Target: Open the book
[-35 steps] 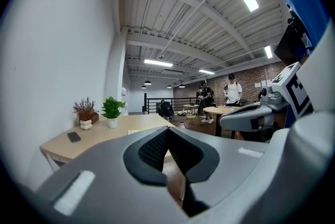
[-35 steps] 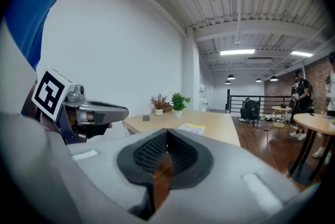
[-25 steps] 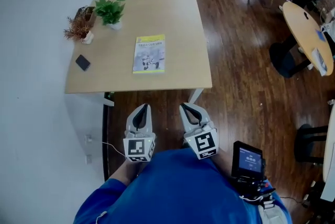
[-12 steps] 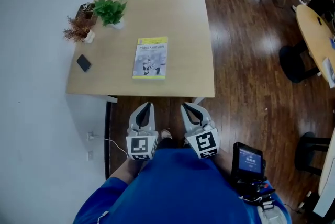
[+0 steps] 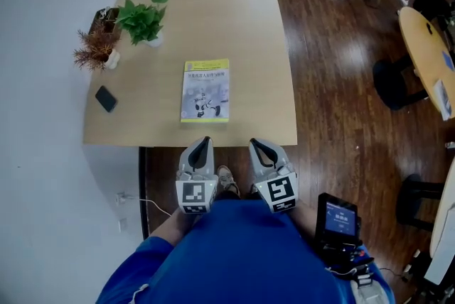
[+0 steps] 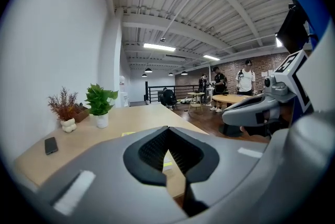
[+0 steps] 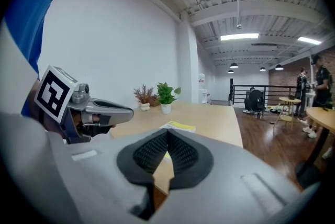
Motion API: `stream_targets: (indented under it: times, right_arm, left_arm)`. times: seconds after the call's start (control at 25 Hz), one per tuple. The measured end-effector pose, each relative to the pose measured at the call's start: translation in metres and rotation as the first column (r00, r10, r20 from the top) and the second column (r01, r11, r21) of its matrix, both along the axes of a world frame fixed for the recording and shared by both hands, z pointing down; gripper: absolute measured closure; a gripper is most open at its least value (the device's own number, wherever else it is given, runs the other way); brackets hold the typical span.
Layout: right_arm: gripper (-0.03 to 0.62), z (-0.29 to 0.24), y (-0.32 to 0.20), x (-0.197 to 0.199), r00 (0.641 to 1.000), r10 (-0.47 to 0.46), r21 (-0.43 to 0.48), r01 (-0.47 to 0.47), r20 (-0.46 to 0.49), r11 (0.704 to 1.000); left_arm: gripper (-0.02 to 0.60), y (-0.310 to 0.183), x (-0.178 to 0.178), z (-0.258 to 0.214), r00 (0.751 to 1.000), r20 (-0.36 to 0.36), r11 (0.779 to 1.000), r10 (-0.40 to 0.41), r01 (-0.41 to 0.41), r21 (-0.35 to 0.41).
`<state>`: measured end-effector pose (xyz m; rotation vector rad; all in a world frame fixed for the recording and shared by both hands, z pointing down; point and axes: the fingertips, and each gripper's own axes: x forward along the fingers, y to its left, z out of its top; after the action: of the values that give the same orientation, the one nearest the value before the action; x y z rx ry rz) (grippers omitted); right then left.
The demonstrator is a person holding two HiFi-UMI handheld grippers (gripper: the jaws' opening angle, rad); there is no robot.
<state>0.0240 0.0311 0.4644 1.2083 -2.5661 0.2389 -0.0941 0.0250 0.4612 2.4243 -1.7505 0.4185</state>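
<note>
1. Your left gripper (image 5: pixel 205 142) hangs just short of the near edge of the counter (image 5: pixel 259 40). Its jaws are clenched together with nothing between them.
2. Your right gripper (image 5: pixel 254 144) sits close beside it, also short of that edge. Its jaws are likewise pressed together and empty.
3. The book (image 5: pixel 205 90) lies closed and flat, cover up, on the counter near its front edge. It is ahead of both grippers and touches neither.
4. Left of the book lies a dark phone (image 5: pixel 106 99). Farther back on the left stand a green potted plant (image 5: pixel 142 20) and a dried reddish plant (image 5: pixel 91 54).
</note>
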Motion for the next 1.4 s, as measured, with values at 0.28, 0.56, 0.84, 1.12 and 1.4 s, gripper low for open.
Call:
stream_targets:
  times: [0.28,0.56,0.84,1.12,1.4]
  right_arm:
    - [0.592,0.008,-0.039,-0.015,0.998,0.055,-0.014,-0.055,-0.036,0.998]
    - [0.592,0.015,-0.077,-0.010,0.998,0.032,-0.025,-0.034,-0.049,0.999]
    - [0.592,0.025,-0.118,0.006,0.999,-0.013,-0.042,0.011,-0.034,0.999]
    - [0.591,0.048,-0.138,0.009,0.999,-0.051,-0.098,0.052,0.010,0.994]
    - [0.592,0.070,-0.151,0.009,0.996,-0.077,-0.147,0.081,0.034,0.986]
  left_arm:
    - [0.574,-0.043,-0.016,0.016,0.999,0.010,0.998,0.049,-0.048,-0.036]
    - [0.574,-0.078,-0.011,0.029,0.999,0.023,0.997,0.034,-0.032,-0.073]
    - [0.574,-0.108,0.009,0.054,0.997,0.077,0.989,0.003,0.008,-0.145]
    - [0.574,-0.131,0.026,0.083,0.986,0.165,0.974,-0.005,0.042,-0.224]
    - [0.574,-0.143,0.034,0.120,0.975,0.222,0.945,-0.007,0.079,-0.318]
